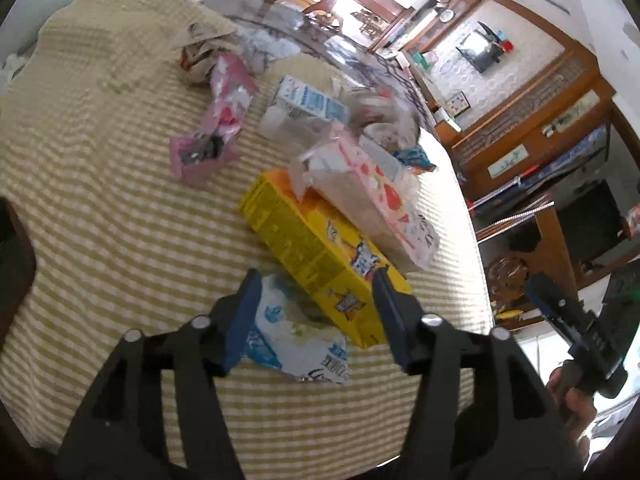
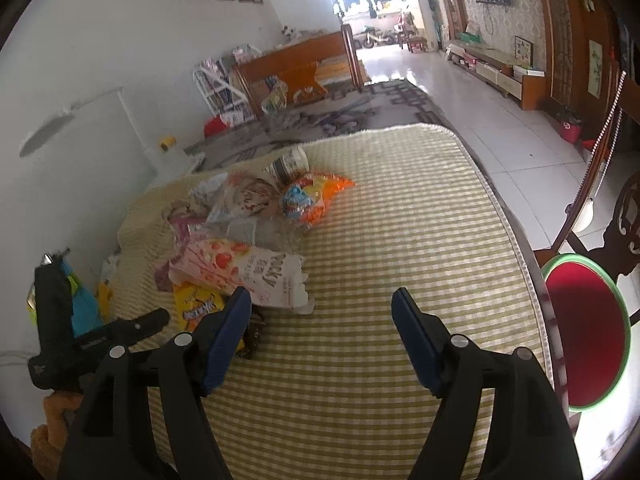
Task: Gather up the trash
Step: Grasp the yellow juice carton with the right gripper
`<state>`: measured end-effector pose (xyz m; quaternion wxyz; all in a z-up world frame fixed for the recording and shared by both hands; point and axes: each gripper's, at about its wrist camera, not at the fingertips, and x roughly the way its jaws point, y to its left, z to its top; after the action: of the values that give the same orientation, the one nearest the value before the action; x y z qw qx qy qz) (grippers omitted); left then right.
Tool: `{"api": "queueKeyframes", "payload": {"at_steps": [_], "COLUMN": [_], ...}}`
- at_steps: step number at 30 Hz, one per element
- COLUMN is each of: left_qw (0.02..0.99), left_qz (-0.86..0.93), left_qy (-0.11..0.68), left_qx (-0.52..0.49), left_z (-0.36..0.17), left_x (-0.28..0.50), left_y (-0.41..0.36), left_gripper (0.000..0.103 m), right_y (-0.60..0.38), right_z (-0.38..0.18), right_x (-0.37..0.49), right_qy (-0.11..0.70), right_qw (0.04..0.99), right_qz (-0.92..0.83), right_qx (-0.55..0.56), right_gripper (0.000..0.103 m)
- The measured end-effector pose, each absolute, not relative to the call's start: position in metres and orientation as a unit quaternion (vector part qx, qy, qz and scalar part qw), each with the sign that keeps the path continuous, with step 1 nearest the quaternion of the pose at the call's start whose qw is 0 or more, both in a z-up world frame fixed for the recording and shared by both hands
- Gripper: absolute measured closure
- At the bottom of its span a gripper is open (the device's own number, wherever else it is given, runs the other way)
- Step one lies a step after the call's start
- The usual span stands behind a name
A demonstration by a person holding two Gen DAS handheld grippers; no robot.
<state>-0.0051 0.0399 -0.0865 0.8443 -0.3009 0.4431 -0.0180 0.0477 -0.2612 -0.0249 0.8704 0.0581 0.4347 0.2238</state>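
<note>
Just ahead of the left gripper [image 1: 316, 292], on the checked cloth of the worktop [image 1: 120, 240], lies a yellow carton [image 1: 316, 252]. Its long axis runs from near the right fingertip away and to the left, one end almost touching that finger. The jaws stand apart, gripping nothing, though a crumpled white-and-blue wrapper [image 1: 292, 336] lies flat between them, against the inner face of the left finger and partly under the yellow carton's near end.

A pink strawberry-print carton [image 1: 372, 200] leans across the yellow one's far side, its torn open end pointing away from the gripper. Farther off, a blue-and-white milk carton [image 1: 308, 104] lies on its side, and left of it a pink wrapper [image 1: 220, 120] and crumpled paper [image 1: 200, 52]. These crowd the far side of the yellow carton; the near left of the cloth is bare.

The right gripper [image 2: 320, 300] hangs open over bare checked cloth, nothing between its fingers. The pink carton [image 2: 248, 272] sits just ahead and left of its left finger, its printed end toward the gripper. A round red-and-green stool [image 2: 584, 332] stands off the worktop's edge to its right. Beyond the pink carton lie an orange packet [image 2: 320, 192] and a paper cup [image 2: 290, 164] on its side.
</note>
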Motion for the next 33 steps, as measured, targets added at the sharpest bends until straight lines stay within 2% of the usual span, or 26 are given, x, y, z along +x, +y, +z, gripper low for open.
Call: {"api": "queueKeyframes", "payload": {"at_steps": [5,11,17,19,21,24,27,33], "left_qw": [0.837,0.845,0.847,0.849,0.849,0.849,0.85,0.849], "left_qz": [0.039,0.09,0.085,0.085,0.087,0.088,0.088,0.09], "left_qy": [0.424,0.389,0.384,0.382,0.381,0.381,0.382,0.389], "left_qx": [-0.343,-0.356,-0.358,-0.355,-0.355,-0.357,-0.353,-0.346], "left_z": [-0.094,-0.087,-0.084,-0.083,-0.082,-0.083,-0.083,-0.086], "left_x": [-0.015,-0.028,-0.031,-0.031,-0.031,-0.032,-0.032,-0.03], "left_y": [0.072,0.094,0.095,0.095,0.096,0.096,0.096,0.095], "left_gripper": [0.044,0.041,0.041,0.041,0.041,0.041,0.041,0.041], "right_y": [-0.22,-0.132,-0.088,-0.077,-0.069,-0.063,-0.068,-0.097], "right_z": [-0.043,-0.067,-0.072,-0.076,-0.08,-0.098,-0.102,-0.064], "right_x": [0.063,0.064,0.069,0.07,0.073,0.077,0.074,0.055], "right_qy": [0.491,0.542,0.539,0.54,0.539,0.573,0.567,0.521], "right_qw": [0.811,0.754,0.753,0.751,0.75,0.726,0.732,0.757], "right_qz": [0.306,0.372,0.37,0.366,0.358,0.355,0.357,0.387], "right_qx": [0.089,-0.013,-0.079,-0.108,-0.137,-0.138,-0.127,-0.07], "right_gripper": [0.031,0.038,0.035,0.027,0.026,0.028,0.042,0.043]}}
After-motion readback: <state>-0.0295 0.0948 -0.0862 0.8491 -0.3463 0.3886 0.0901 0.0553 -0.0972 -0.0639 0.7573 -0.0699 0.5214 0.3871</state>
